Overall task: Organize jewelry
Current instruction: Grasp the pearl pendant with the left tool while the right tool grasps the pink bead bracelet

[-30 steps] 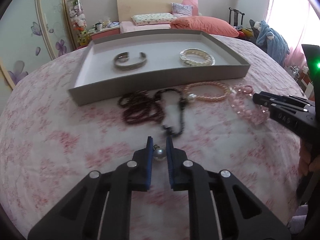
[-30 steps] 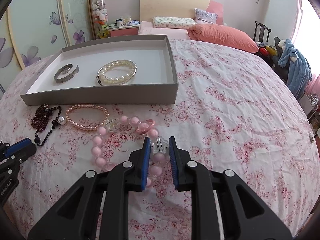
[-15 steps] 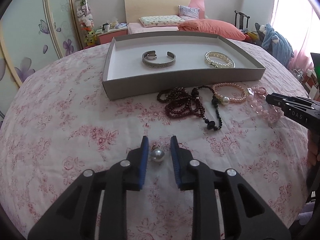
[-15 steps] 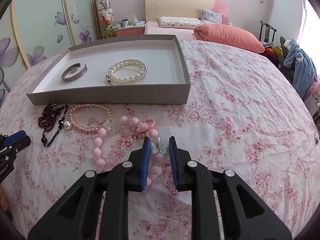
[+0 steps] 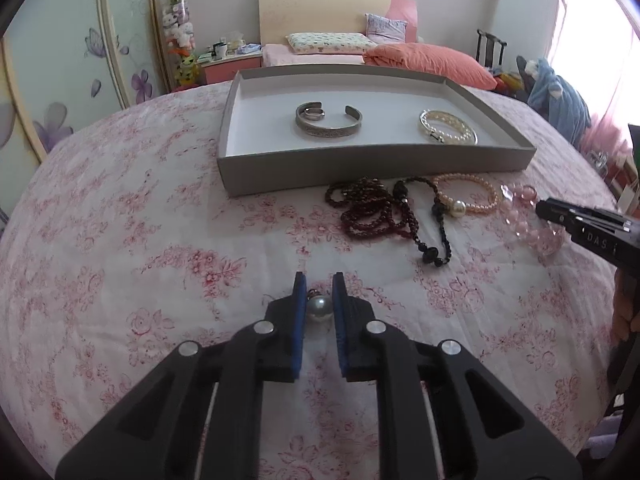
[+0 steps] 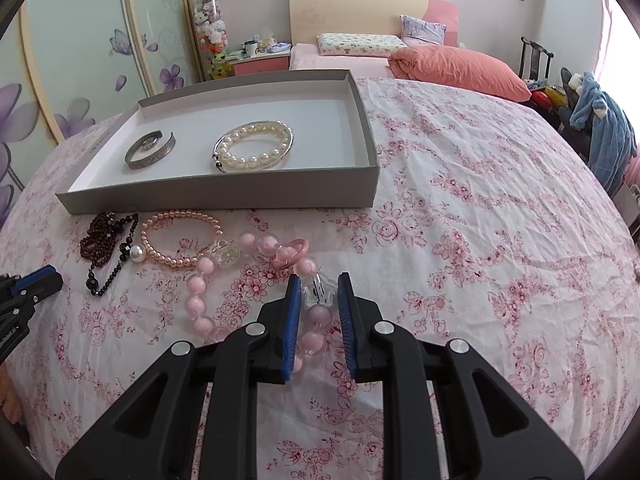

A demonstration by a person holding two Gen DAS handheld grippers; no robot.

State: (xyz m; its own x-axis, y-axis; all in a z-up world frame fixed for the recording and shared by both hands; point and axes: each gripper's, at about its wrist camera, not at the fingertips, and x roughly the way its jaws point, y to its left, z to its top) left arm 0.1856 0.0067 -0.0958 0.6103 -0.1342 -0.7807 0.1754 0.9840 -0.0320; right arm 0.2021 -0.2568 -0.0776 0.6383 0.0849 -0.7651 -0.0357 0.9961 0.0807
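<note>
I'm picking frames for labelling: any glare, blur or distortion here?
Left wrist view: window blown out at right, tray edge bowed by the fisheye, jewelry sharp. Right wrist view: evenly lit, soft shadows, tray and bedspread curved by the lens, no motion blur.

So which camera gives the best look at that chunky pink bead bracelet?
The right wrist view: the pink bead bracelet spreads across the middle, one side between the right gripper. The left wrist view shows only part of it at the right edge, behind that gripper.
</note>
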